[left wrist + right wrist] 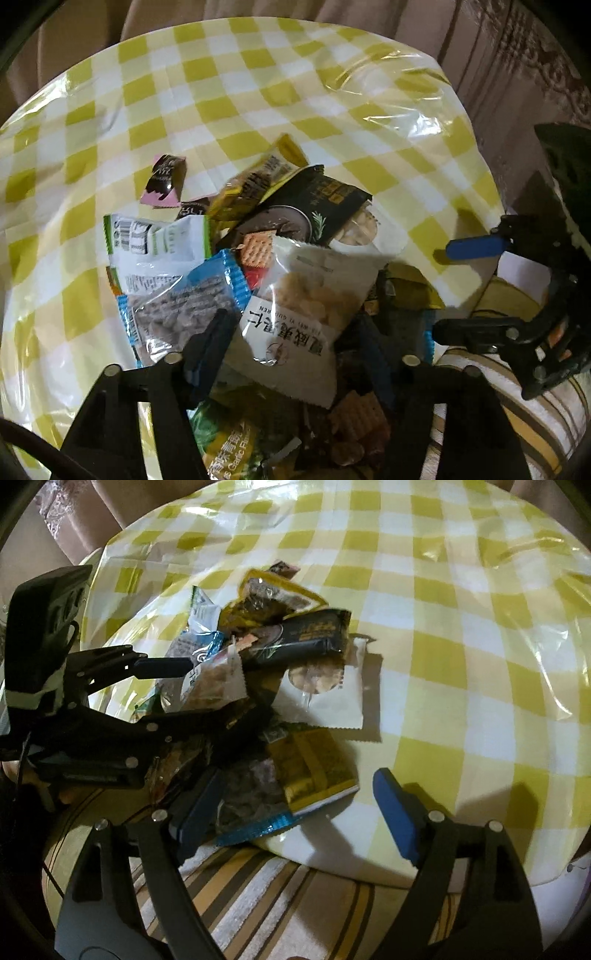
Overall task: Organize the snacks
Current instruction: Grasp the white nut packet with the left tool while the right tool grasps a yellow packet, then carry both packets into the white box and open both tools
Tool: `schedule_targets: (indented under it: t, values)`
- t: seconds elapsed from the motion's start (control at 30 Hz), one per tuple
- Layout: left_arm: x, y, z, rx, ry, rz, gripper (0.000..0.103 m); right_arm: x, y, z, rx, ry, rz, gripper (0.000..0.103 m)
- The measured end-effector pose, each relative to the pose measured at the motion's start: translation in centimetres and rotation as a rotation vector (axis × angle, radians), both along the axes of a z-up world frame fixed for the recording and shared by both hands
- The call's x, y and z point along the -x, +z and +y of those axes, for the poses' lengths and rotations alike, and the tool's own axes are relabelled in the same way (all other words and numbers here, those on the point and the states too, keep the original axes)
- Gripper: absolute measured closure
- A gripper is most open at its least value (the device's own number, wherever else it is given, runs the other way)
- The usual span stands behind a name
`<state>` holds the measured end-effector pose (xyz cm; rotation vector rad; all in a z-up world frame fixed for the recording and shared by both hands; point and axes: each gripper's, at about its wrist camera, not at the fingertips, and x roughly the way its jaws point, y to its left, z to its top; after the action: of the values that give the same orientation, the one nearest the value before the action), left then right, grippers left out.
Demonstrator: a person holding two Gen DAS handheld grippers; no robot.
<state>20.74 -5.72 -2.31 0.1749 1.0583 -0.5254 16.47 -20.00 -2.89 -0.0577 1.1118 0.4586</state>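
My left gripper (291,343) hangs over the near side of the snack pile (258,266), its jaws spread wide with a white packet of pale puffed pieces (306,306) lying between them; I cannot tell whether either pad touches it. Just left of that packet lies a blue-edged clear packet of grey bits (184,302), and behind it a white wrapper with a barcode (155,240). At the pile's far edge a small pink-and-black wrapper (164,181) sits a little apart on the yellow checked tablecloth (258,81). A black pouch with gold print (314,206) and a yellow wrapper (258,177) lean across the middle.

The whole heap sits by the table's near edge. My right gripper (295,812) hovers there, jaws wide and holding nothing, over a gold packet (314,771) and a blue-trimmed clear packet (255,812) that overhangs the edge above a striped cushion (277,904). A white sachet with a round window (321,694) lies flat on the pile's right side.
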Motion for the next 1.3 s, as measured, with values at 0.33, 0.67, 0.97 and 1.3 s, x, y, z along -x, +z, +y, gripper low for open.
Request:
schedule_targets:
  t: [0.33, 0.67, 0.97, 1.3]
  values:
    - [0.6, 0.0, 0.8, 0.125, -0.002, 0.084, 0.049, -1.6, -1.6, 1.2, 0.032, 0.069, 0.035, 0.02]
    - [2.2, 0.5, 1.1, 0.174, 0.025, 0.098, 0.049, -2.5, -1.9, 1.1, -0.013, 0.096, 0.048, 0.055]
    - [4.1, 1.5, 0.5, 0.204, 0.016, 0.088, 0.049, 0.0, -0.4, -0.9, -0.061, 0.066, 0.025, 0.055]
    - [5.0, 2.6, -1.2, 0.213, -0.001, 0.075, 0.049, 2.1, 1.1, -4.2, -0.099, 0.004, -0.003, 0.055]
